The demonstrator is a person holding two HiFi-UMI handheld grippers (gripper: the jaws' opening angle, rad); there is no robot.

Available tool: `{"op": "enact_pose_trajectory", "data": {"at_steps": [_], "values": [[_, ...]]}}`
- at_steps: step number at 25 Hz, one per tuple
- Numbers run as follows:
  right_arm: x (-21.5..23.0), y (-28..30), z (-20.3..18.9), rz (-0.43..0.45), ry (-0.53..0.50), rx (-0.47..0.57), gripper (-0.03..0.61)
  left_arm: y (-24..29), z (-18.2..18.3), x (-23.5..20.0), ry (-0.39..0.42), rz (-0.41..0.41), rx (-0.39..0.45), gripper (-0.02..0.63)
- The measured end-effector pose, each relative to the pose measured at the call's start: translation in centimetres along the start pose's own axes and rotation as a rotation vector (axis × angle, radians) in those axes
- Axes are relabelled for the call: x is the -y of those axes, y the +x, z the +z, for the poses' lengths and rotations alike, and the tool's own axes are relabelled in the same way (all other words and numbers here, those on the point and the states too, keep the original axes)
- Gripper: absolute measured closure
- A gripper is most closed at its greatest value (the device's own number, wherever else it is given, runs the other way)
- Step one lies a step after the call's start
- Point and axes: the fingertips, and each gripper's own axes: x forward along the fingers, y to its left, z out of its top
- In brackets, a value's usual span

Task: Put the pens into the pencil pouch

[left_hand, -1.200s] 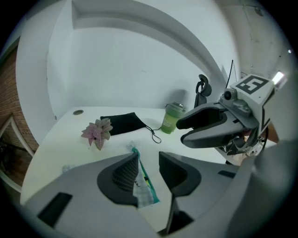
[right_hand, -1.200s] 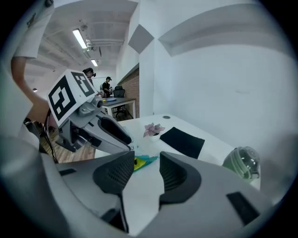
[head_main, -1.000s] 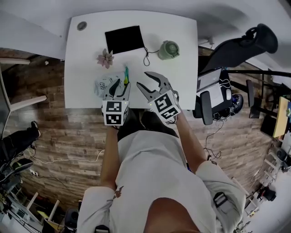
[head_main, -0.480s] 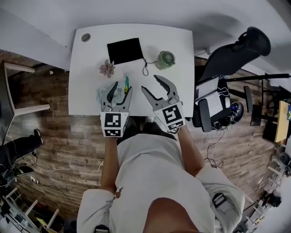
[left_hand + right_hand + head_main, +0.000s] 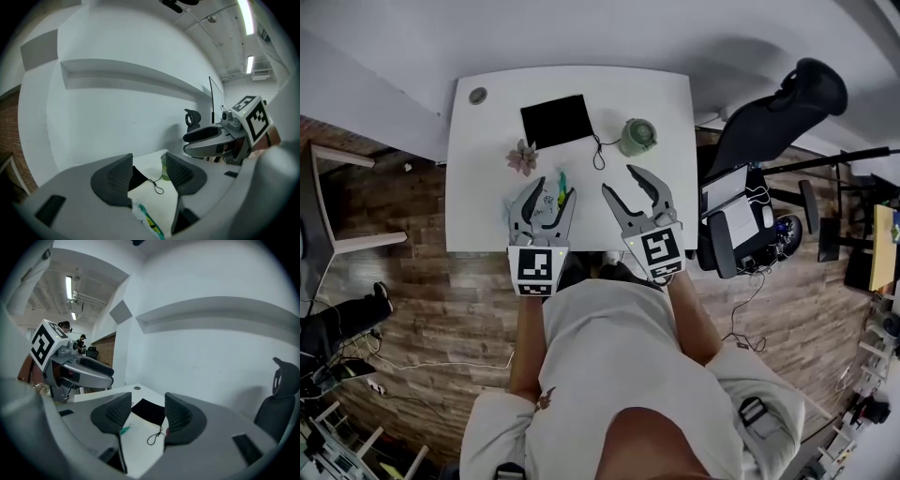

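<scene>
Left gripper point(image 5: 148, 171): the jaws stand wide, having just been opening, and nothing is between the pads. Right gripper point(image 5: 146, 413): the jaws stand moderately apart, having just been closing slightly, and are likewise empty. Both grippers hover side by side above the near edge of the table point(image 5: 666, 103), pointing almost level, probably to keep the work area in sight. The pens point(image 5: 561, 185), beside a pale wrapper, lie on the table just under the left jaws, outside the pencil pouch point(image 5: 558, 119). The pouch lies flat at the far side, well apart. Whether its mouth is open cannot be told.
</scene>
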Motion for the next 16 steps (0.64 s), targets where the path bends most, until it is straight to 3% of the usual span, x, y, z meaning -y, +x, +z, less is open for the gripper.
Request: {"op": "enact_pose_trajectory", "data": {"at_steps": [16], "values": [[-0.6,2.8,1.6,-0.06,0.022,0.013,0.371,0.7,0.8,-3.3,0.035,-0.059,0.03,0.404]]}}
